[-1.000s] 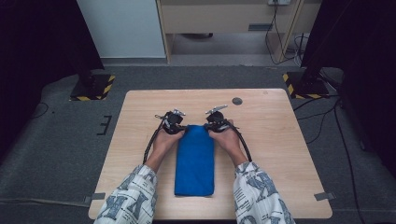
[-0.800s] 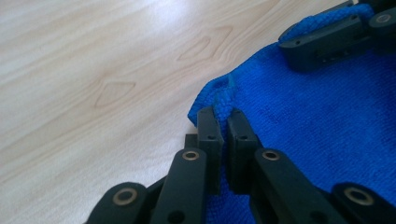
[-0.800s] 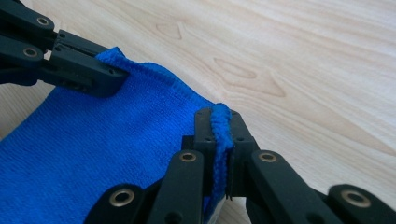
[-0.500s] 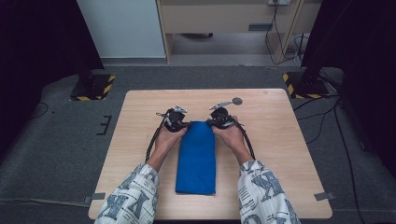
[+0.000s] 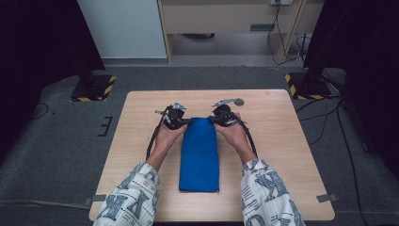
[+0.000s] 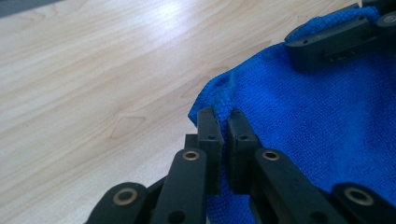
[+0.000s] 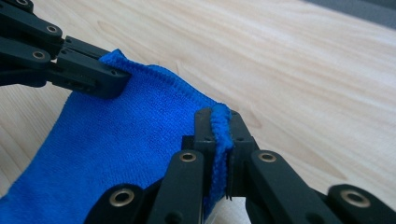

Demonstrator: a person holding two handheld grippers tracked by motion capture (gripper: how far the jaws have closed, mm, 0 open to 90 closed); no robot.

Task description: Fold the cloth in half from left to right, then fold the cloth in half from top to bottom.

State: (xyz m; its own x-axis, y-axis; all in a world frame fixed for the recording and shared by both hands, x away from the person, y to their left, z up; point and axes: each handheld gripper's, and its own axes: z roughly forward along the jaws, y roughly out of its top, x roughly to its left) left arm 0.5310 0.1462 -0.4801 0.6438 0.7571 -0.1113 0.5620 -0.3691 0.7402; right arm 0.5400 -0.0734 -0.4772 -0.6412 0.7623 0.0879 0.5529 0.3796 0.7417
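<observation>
Nearest the camera in the high view, two forearms in patterned sleeves (image 5: 134,197) come in from the bottom edge, one on each side of a blue cloth (image 5: 200,155) that's folded into a long narrow strip running near to far down the middle of the wooden table (image 5: 282,155). Its near end lies flat on the wood, pretty close to the near edge. Going farther out, the cloth's far end is where the action is: the left gripper (image 5: 181,122) has the far left corner and the right gripper (image 5: 217,120) has the far right corner. Both sets of jaws are pinched tight on the cloth's hem, you can see the blue edge squeezed between the black pads in the left gripper view (image 6: 223,122) and the right gripper view (image 7: 219,126). That far edge looks lifted a bit off the table between them. Beyond the table there's grey carpet (image 5: 211,77) and a light wooden cabinet (image 5: 226,19).
</observation>
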